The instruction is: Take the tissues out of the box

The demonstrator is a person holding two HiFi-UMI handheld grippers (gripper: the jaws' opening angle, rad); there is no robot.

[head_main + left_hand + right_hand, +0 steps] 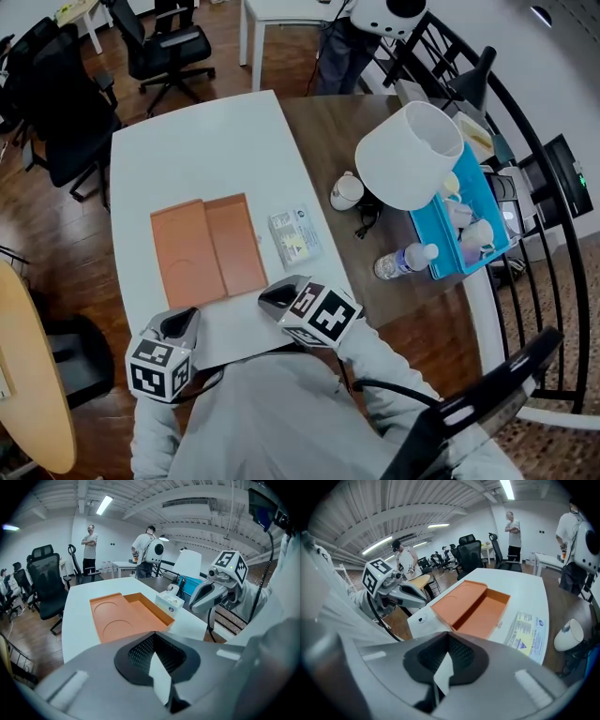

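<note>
The tissue box (294, 235) is a small flat pale pack lying on the white table (206, 150), just right of an orange tray (208, 248). It also shows in the left gripper view as a tissue box (169, 603) and in the right gripper view as a tissue box (528, 630). My right gripper (277, 296) hovers near the table's front edge, a little short of the box, its jaws shut with nothing between them (449, 633). My left gripper (178, 322) sits at the front edge below the tray, jaws together and empty (154, 633).
On the brown table to the right stand a white lampshade (410, 155), a white cup (347, 190), a water bottle (405, 261) and a blue basket (469, 225) of items. Black office chairs (169, 47) stand beyond the table. Two persons stand far off.
</note>
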